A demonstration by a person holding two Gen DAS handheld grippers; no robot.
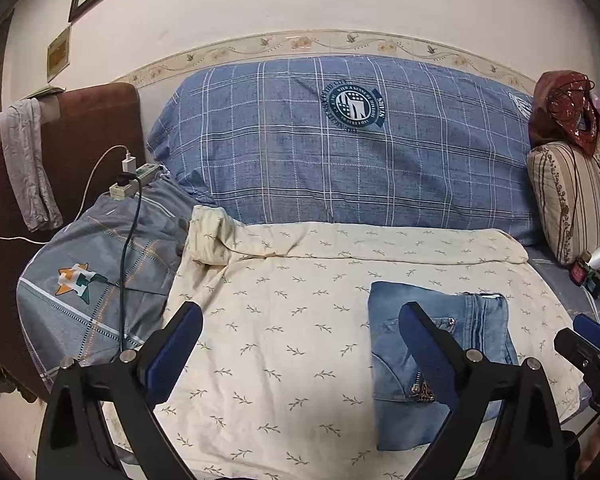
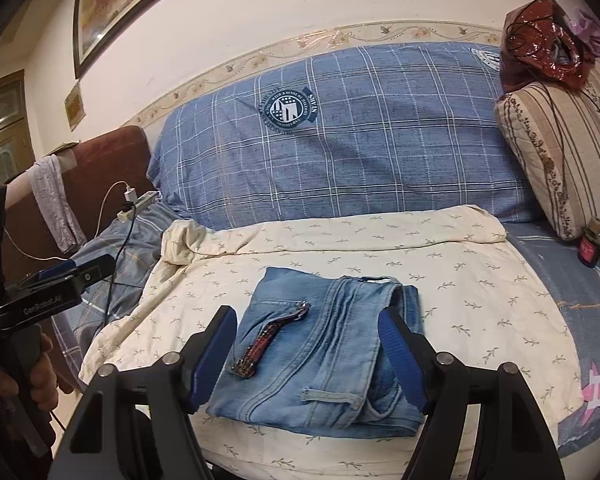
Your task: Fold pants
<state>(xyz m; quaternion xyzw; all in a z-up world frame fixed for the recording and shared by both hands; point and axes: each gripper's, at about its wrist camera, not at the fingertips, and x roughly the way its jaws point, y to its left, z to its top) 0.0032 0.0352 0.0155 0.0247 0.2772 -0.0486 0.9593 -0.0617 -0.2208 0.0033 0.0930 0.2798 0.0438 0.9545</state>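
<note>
Light blue jeans (image 2: 324,368) lie folded into a compact rectangle on a cream leaf-print sheet (image 2: 480,280), zipper and belt loop facing up. My right gripper (image 2: 307,318) hovers just above and in front of them, open, its blue pads standing clear of the denim on both sides. In the left wrist view the jeans (image 1: 484,332) sit to the right, partly behind the right finger. My left gripper (image 1: 300,316) is open wide over bare sheet (image 1: 280,320), holding nothing. A hand (image 2: 40,364) carries it at the left edge of the right wrist view.
A large blue plaid bedding roll (image 1: 320,160) lies along the wall behind the sheet. A power strip (image 1: 134,182) with cables rests on a grey pillow (image 1: 80,300) at left. At right stands a striped cushion (image 1: 572,192) with small items below it.
</note>
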